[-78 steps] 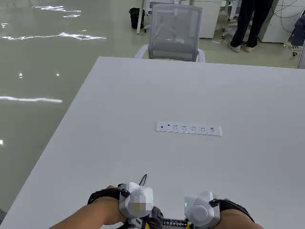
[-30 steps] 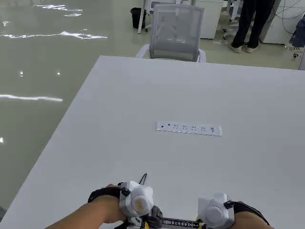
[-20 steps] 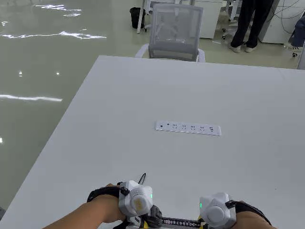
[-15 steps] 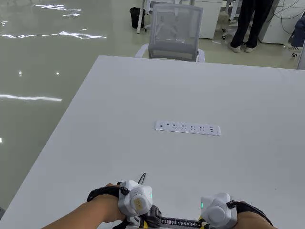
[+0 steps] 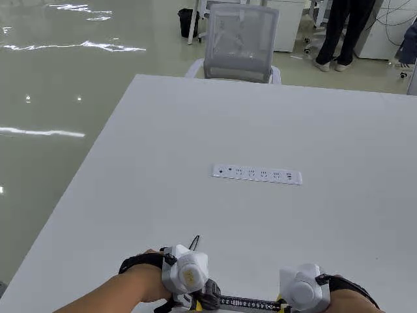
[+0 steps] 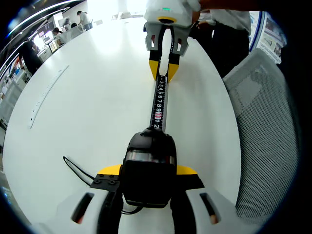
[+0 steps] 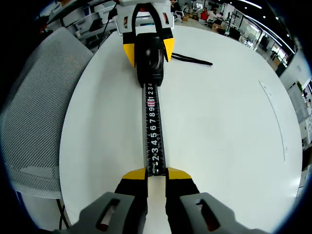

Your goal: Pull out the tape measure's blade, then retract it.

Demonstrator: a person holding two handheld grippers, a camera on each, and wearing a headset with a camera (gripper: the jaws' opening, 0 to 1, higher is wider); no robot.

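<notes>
A black tape measure [image 6: 148, 168] lies low over the white table [image 5: 260, 124] at the near edge, and my left gripper [image 6: 148, 170] is shut on its case. Its dark numbered blade [image 6: 159, 100] runs straight out to my right gripper [image 7: 156, 173], which is shut on the blade's end. In the right gripper view the blade [image 7: 152, 131] shows roughly a dozen numbered marks back to the case [image 7: 150, 58]. In the head view the left gripper [image 5: 189, 277] and the right gripper [image 5: 303, 290] sit side by side with the blade [image 5: 247, 303] between them.
A white power strip [image 5: 257, 175] lies mid-table. A grey mesh chair [image 5: 240, 45] stands at the far edge, and another mesh chair [image 6: 268, 136] is close behind the near edge. The tape's black strap [image 7: 192, 60] trails on the table. A person [image 5: 342, 32] stands far back.
My right gripper has moved to the right, away from the left one, and more blade shows between them. The left gripper and the case have stayed put.
</notes>
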